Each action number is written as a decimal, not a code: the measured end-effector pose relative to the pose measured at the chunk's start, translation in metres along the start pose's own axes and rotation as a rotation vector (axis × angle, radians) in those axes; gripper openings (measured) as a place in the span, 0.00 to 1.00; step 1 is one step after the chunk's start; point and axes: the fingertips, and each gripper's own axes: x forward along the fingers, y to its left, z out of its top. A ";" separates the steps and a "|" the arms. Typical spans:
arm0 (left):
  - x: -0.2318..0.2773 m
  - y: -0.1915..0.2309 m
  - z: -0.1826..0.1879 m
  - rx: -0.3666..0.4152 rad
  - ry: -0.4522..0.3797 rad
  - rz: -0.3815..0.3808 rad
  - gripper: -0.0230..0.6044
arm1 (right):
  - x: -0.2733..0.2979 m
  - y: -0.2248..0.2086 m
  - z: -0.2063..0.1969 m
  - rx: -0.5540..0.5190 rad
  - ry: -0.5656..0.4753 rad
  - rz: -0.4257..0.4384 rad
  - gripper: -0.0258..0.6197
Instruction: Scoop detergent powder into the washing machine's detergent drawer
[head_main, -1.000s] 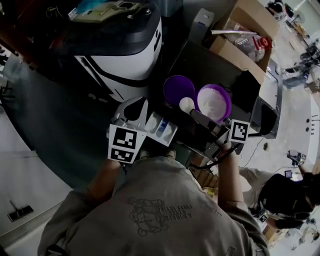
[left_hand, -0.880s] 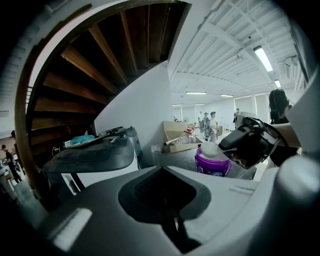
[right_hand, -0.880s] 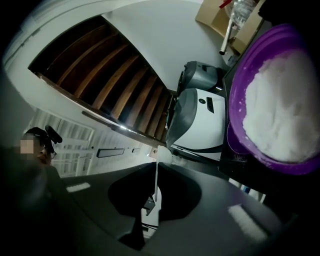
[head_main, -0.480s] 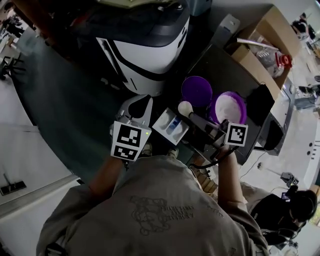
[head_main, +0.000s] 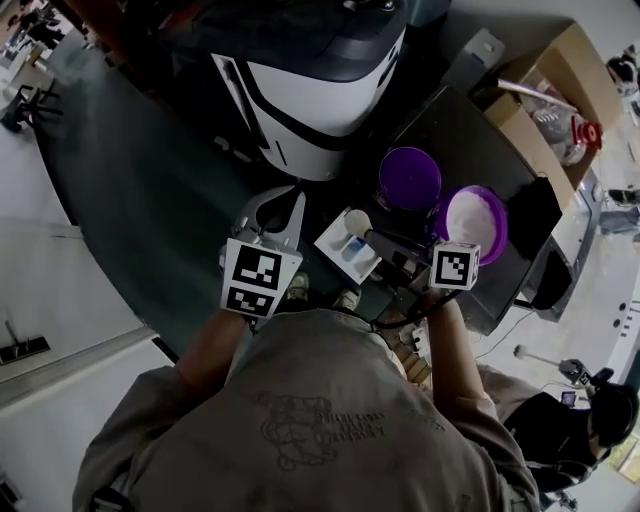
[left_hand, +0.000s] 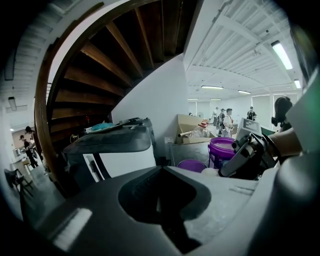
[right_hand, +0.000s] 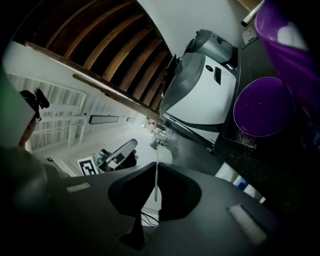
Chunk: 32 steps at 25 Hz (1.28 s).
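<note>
— Jaws on the right gripper (right_hand: 156, 170) are clamping the scoop (head_main: 357, 222) by its handle, which shows as a thin white edge between them. The left gripper (left_hand: 161, 169) is keeping its jaws pressed together on nothing.
— And the powder?
— It is travelling. The heaped scoop is leaving the tub (head_main: 503, 226) and is now hanging over the detergent drawer (head_main: 335, 241). Tipping it in is probably coming next.

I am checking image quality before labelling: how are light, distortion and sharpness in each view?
Head view: dim, with strong fisheye bending; the white powder in the round purple plastic tub stands out bright. Left gripper view: black rim, bright ceiling strip lights, the near dark jaws soft. Right gripper view: tilted scene, dark corners, the round purple plastic lid slightly soft.
</note>
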 end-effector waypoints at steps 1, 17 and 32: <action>-0.002 0.001 -0.001 -0.016 -0.008 0.001 0.04 | 0.002 -0.005 -0.003 -0.014 0.009 -0.015 0.09; -0.015 0.000 -0.033 -0.060 0.020 0.024 0.04 | 0.022 -0.082 -0.052 -0.174 0.141 -0.285 0.09; -0.027 -0.001 -0.071 -0.080 0.090 0.052 0.04 | 0.036 -0.133 -0.074 -0.463 0.273 -0.537 0.09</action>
